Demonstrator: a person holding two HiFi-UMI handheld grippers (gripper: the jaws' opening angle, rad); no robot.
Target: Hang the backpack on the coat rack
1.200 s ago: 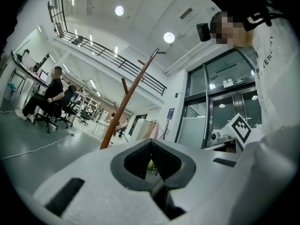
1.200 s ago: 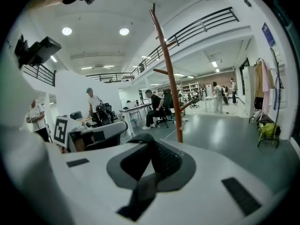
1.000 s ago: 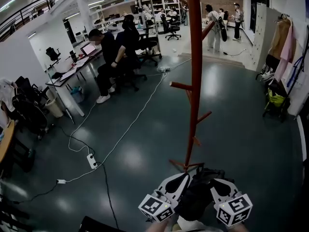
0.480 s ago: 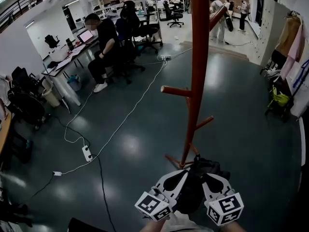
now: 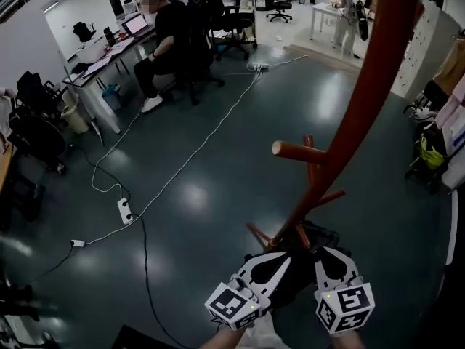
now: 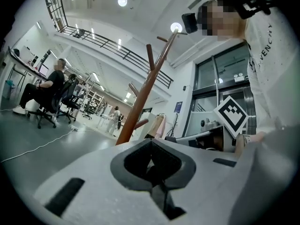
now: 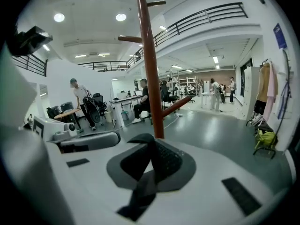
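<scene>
From the head view, the left gripper (image 5: 270, 267) and right gripper (image 5: 328, 264) sit side by side low in frame. The dark backpack (image 5: 296, 286) is bunched between them above the floor (image 5: 196, 195), at the foot of the red rack (image 5: 363, 86). In the left gripper view, the jaws are pressed together on a dark strap (image 6: 157, 191), with the rack leaning beyond. In the right gripper view, the jaws are clamped on a black strap (image 7: 146, 175), and the rack pole stands just ahead.

1. Coat rack (image 5: 341, 122) stands just ahead of both grippers.
2. Backpack (image 5: 294, 289) sits between left gripper (image 5: 275, 266) and right gripper (image 5: 325, 262), at the rack's foot.
3. Power strip (image 5: 124, 211) lies on the floor (image 5: 203, 195), left of the rack.
4. Desk (image 5: 102, 53) stands behind the strip, far left.
</scene>
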